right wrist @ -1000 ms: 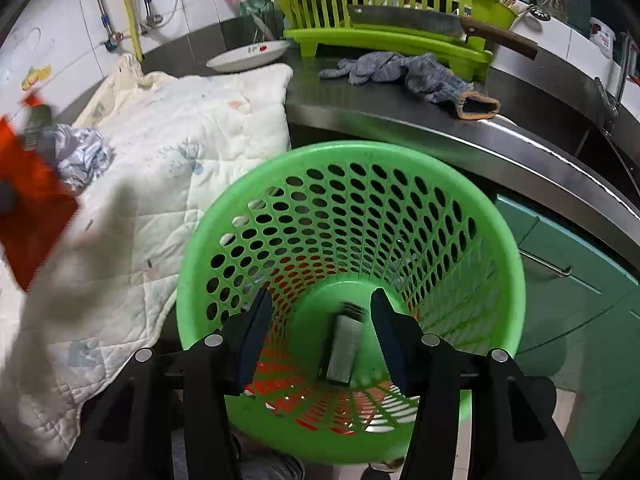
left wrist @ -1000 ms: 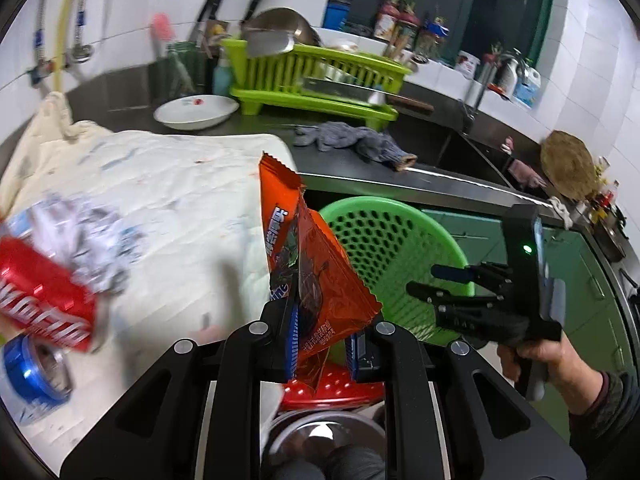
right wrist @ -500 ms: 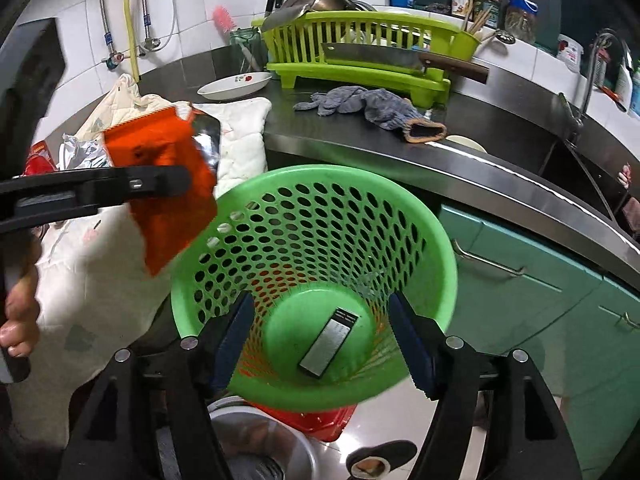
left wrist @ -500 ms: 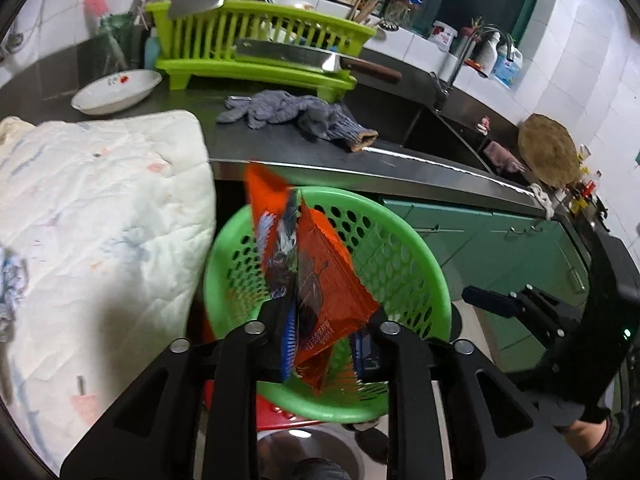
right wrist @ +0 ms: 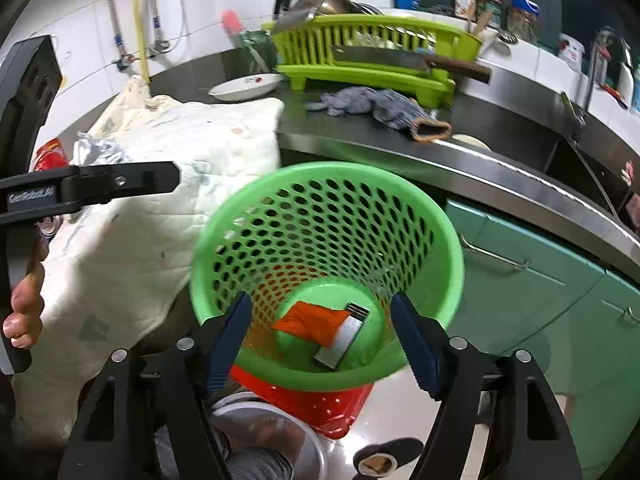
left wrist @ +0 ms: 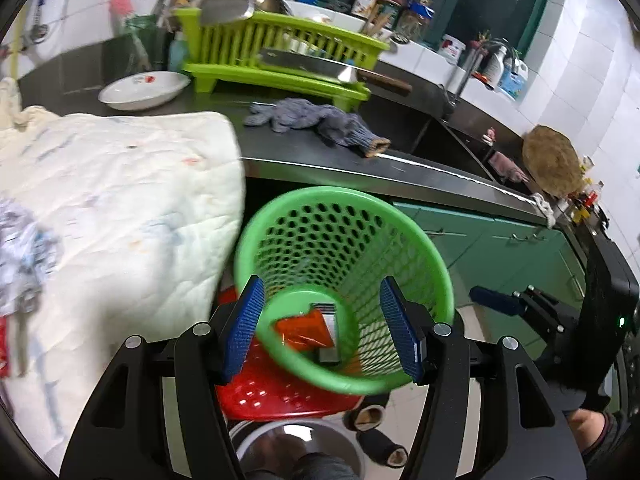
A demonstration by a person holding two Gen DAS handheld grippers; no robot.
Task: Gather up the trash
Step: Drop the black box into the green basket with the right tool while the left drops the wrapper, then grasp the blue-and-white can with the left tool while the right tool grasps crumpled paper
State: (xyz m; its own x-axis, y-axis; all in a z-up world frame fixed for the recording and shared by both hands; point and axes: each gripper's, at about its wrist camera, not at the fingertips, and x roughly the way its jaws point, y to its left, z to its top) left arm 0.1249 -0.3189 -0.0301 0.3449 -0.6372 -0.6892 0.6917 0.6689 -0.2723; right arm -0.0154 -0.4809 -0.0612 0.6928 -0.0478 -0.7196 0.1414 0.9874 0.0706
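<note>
Lying in basket (right wrist: 256,236): wrapper (right wrist: 316,322), touching flat pack (right wrist: 340,340) to its right. Sitting left of basket: quilt (right wrist: 168,184). Resting behind on counter (right wrist: 500,168): glove (right wrist: 376,106), dish rack (right wrist: 368,52).

Both wrist cameras look steeply down from close above into the green perforated plastic basket (left wrist: 344,240) (right wrist: 328,232), facing the steel desk (left wrist: 400,172) (right wrist: 500,188) behind; edges blur somewhat.
</note>
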